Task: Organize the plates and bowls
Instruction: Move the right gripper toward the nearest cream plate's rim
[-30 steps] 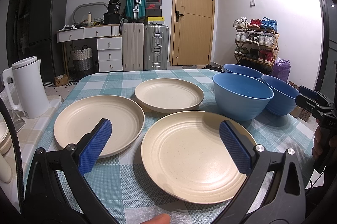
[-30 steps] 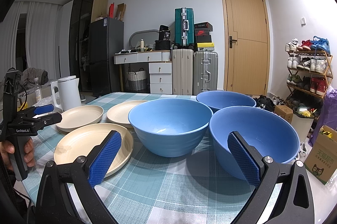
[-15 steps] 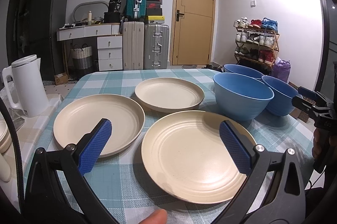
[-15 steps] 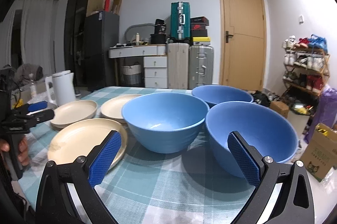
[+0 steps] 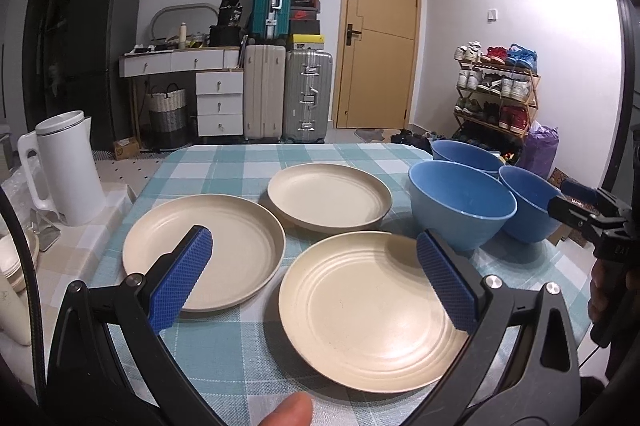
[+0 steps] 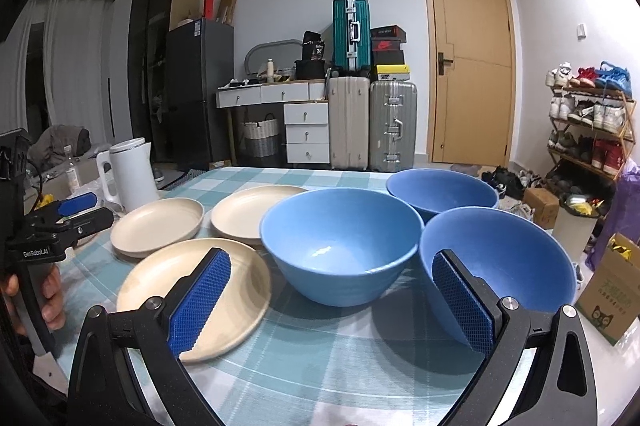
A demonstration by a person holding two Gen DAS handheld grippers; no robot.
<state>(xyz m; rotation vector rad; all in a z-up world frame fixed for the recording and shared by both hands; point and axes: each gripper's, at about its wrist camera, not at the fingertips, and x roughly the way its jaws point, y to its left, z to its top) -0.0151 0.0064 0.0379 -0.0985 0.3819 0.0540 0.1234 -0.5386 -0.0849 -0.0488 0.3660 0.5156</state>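
Three cream plates lie flat on the checked tablecloth: the near plate [image 5: 372, 310], the left plate [image 5: 216, 250] and the far plate [image 5: 328, 199]. Three blue bowls stand to their right: the middle bowl [image 6: 340, 246], the right bowl [image 6: 516, 266] and the far bowl [image 6: 440, 191]. My left gripper [image 5: 316, 278] hovers open just above the near plate, nothing between its blue pads. Over the table's near edge my right gripper [image 6: 332, 298] is open too, its right finger in front of the right bowl. Each gripper shows in the other's view: the right gripper [image 5: 588, 214], the left gripper [image 6: 68, 216].
A white electric kettle [image 5: 60, 169] stands on a side surface left of the table [image 5: 224, 161]. A cardboard box [image 6: 612, 290] sits on the floor off the table's right edge. Suitcases, drawers, a door and a shoe rack line the far wall.
My right gripper has dropped and edged closer to the bowls, which loom larger. The left gripper has barely shifted. Plates and bowls have not moved.
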